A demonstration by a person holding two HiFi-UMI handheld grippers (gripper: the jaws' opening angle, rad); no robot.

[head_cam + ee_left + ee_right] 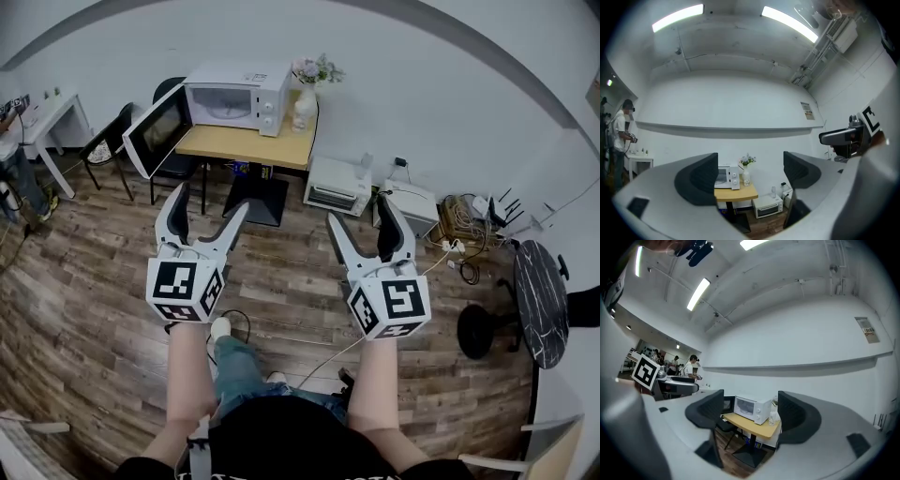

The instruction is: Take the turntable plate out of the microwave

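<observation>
Currently left claw [210, 201], right claw [361, 210] spread, empty; microwave [236, 96] door [157, 131] ajar.

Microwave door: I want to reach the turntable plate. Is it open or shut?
Open. In the head view the door swings out to the left of the microwave, its dark window angled away from the front.

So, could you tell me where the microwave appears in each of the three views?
Head view: microwave at top centre, door open.
Left gripper view: microwave low centre, seen between the jaws.
Right gripper view: microwave low centre, seen between the jaws.
Shared landmark: the flower vase at its right.
</observation>
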